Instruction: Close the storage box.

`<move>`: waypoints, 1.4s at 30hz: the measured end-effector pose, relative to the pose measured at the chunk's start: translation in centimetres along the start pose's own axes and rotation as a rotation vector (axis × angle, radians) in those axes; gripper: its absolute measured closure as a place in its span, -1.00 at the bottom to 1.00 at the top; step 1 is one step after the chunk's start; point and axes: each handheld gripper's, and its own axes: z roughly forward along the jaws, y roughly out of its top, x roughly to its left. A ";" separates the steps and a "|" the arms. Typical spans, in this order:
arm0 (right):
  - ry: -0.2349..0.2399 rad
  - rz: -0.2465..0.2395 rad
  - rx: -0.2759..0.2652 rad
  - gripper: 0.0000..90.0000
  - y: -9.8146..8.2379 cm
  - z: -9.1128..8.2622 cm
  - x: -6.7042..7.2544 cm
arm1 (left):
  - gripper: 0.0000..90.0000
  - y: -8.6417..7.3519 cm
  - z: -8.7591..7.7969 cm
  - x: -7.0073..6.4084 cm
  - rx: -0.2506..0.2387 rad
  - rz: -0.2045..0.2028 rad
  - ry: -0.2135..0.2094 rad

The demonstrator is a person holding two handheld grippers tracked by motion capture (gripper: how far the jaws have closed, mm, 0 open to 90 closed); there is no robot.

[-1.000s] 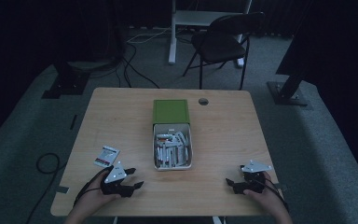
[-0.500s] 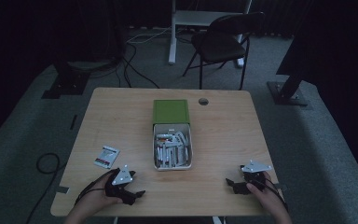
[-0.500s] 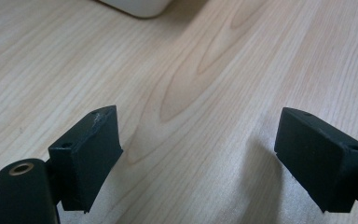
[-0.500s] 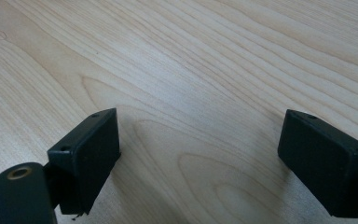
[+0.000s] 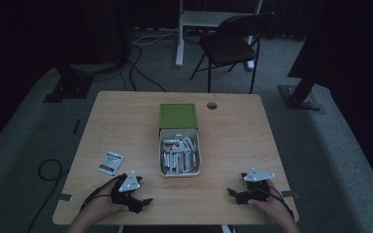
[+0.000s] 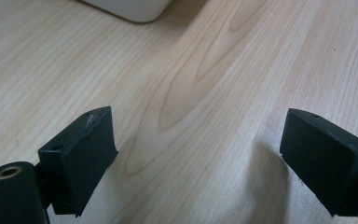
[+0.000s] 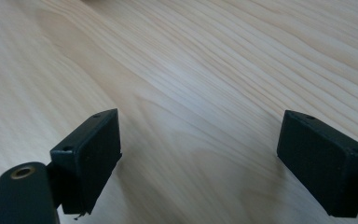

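Print on the sachet [image 5: 111,162] too small; white box [image 6: 129,8] cropped by frame edge.

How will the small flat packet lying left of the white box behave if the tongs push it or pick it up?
The packet lies flat against the table, so it is probably thin, light and somewhat floppy. A push would likely slide it, not roll or tip it. With its edges this low on the wood, gripping it may be difficult.

black claws [image 5: 142,202], grey triangular plates, brass-ringed screw holes
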 end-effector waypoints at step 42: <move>0.090 0.016 -0.299 -0.71 6.9 3.7 3.2 | -0.72 3.3 0.5 1.8 -0.265 -0.087 0.119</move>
